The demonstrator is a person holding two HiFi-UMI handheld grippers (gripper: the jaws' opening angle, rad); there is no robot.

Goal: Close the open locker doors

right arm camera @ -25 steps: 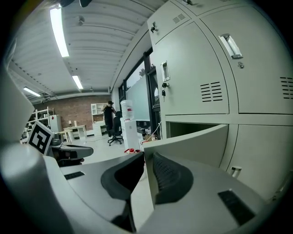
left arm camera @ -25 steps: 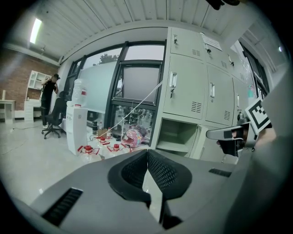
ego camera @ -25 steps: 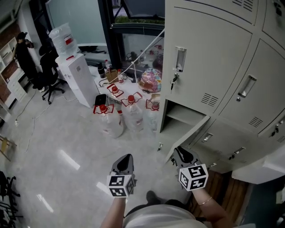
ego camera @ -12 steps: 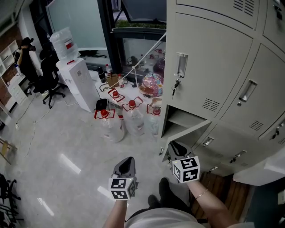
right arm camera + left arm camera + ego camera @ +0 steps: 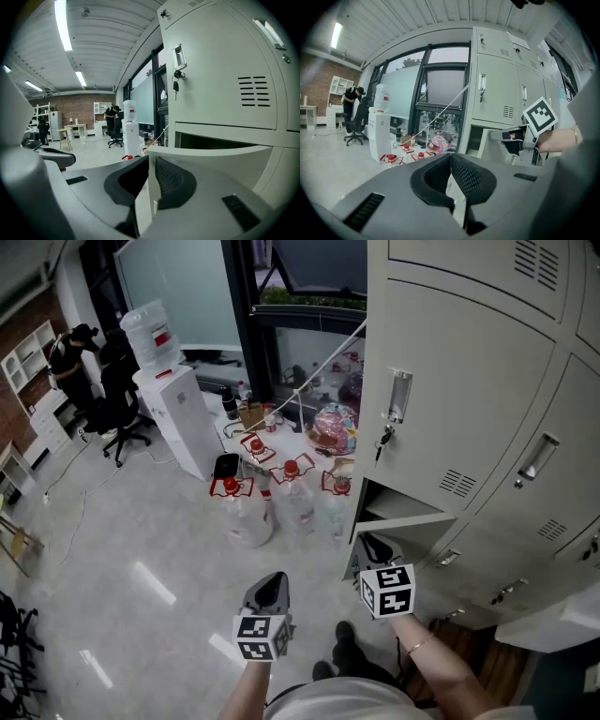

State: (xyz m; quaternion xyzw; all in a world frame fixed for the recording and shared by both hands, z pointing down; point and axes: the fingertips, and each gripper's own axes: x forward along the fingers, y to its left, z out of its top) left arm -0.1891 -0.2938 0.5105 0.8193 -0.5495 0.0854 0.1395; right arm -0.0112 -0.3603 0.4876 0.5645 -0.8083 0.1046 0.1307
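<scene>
In the head view, a grey bank of lockers (image 5: 469, 381) fills the right side. One low locker door (image 5: 417, 532) stands ajar, swung most of the way in over its dark compartment (image 5: 389, 504). My right gripper (image 5: 375, 547) is at that door's free edge. In the right gripper view the door's edge (image 5: 149, 187) runs between the pads, both touching it, and the jaws are closing on it. My left gripper (image 5: 272, 585) hangs over the floor to the left of the door. Its jaws are shut with nothing in them (image 5: 451, 157).
Several large water bottles with red caps (image 5: 286, 488) stand on the floor just left of the lockers. A white water dispenser (image 5: 178, 418) is behind them. An office chair (image 5: 117, 399) and a person (image 5: 70, 357) are at the far left. A shoe (image 5: 345, 634) is near the door.
The low door has swung in toward the locker with my right gripper on its edge. My left gripper has stayed in about the same place.
</scene>
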